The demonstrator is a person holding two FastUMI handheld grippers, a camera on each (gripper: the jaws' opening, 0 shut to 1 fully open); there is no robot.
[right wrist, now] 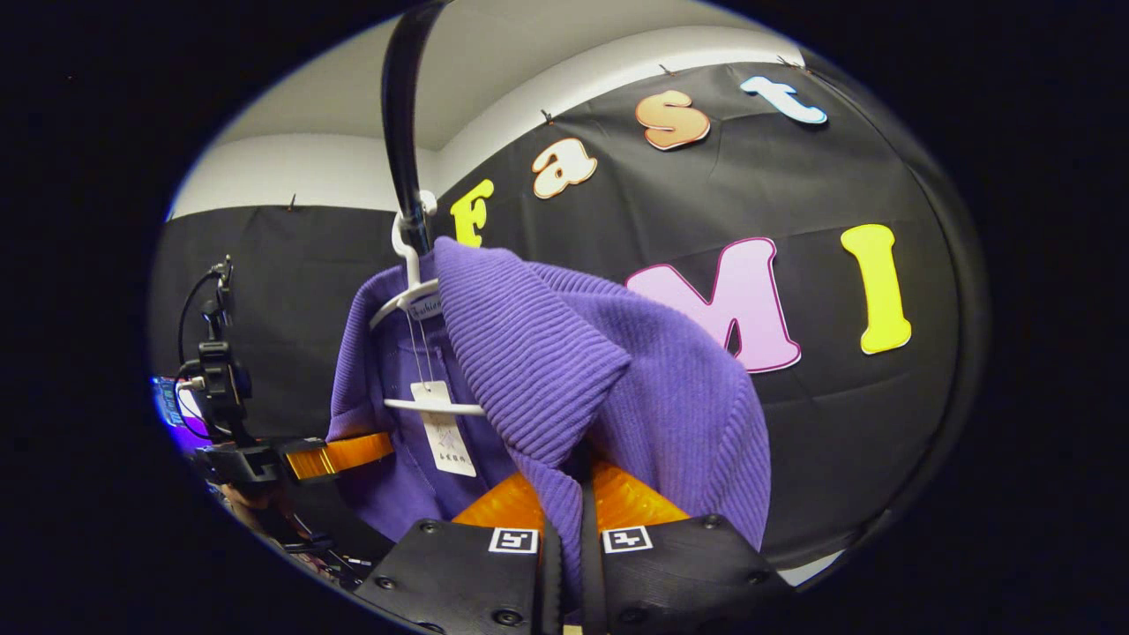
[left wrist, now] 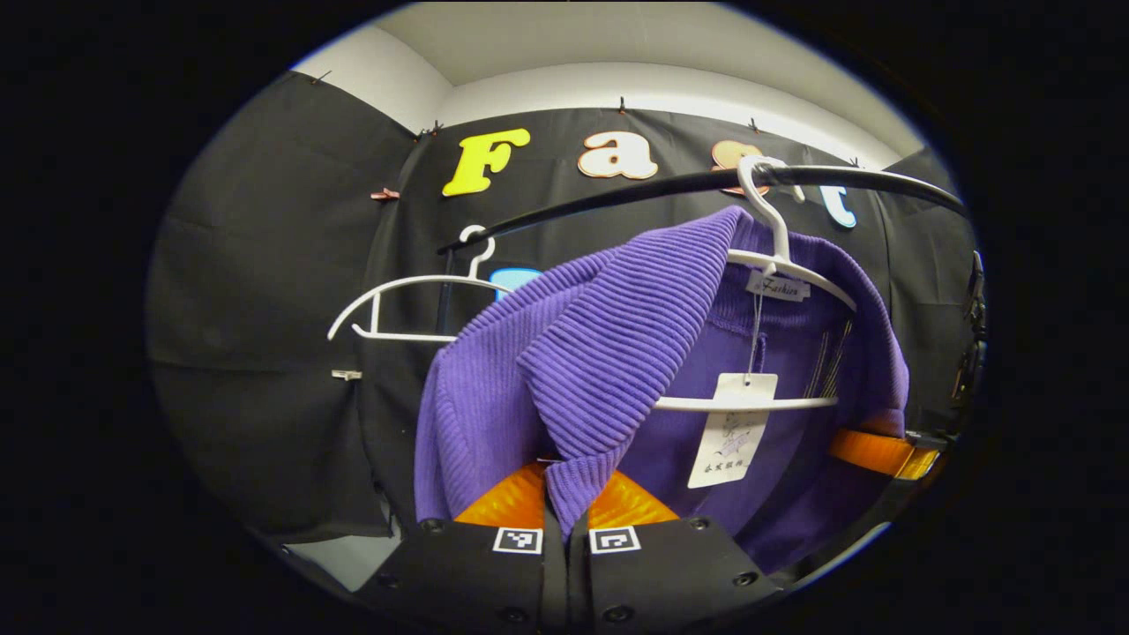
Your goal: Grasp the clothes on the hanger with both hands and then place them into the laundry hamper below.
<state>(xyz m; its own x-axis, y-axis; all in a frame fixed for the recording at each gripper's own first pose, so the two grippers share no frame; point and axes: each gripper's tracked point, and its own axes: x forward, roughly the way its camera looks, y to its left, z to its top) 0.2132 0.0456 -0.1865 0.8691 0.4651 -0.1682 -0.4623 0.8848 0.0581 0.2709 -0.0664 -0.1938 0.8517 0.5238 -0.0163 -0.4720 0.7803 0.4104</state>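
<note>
Around the scene hangs black cloth point(left wrist: 265, 353) pinned up as the booth's wall, with a pale wall and ceiling point(left wrist: 564, 53) above it. Across the top runs a curved black rail point(left wrist: 617, 196), and two white hangers hook over it: a bare hanger point(left wrist: 397, 304) to one side in the left gripper view, and a second hanger point(left wrist: 776, 256) that carries a purple ribbed sweater point(left wrist: 609, 353). The sweater is on its hanger at the rail, collar flaps folded outward, with a paper tag point(left wrist: 730, 432) dangling on a string inside the neck opening, in front of the hanger's lower bar. In the left gripper view the left tool point(left wrist: 565, 494) is pinched closed on the tip of one collar flap, the knit squeezed between both fingers. In the right gripper view the right tool point(right wrist: 569, 498) likewise clamps the lower edge of the other collar flap, the purple cloth running down between its two fingers. The left tool also appears far off at the left side of the right gripper view point(right wrist: 340, 454), touching the sweater's edge, with cables and a mount point(right wrist: 216, 370) rising behind it. The right tool's fingers show at the right edge of the left gripper view point(left wrist: 882, 451), against the sweater's side.
</note>
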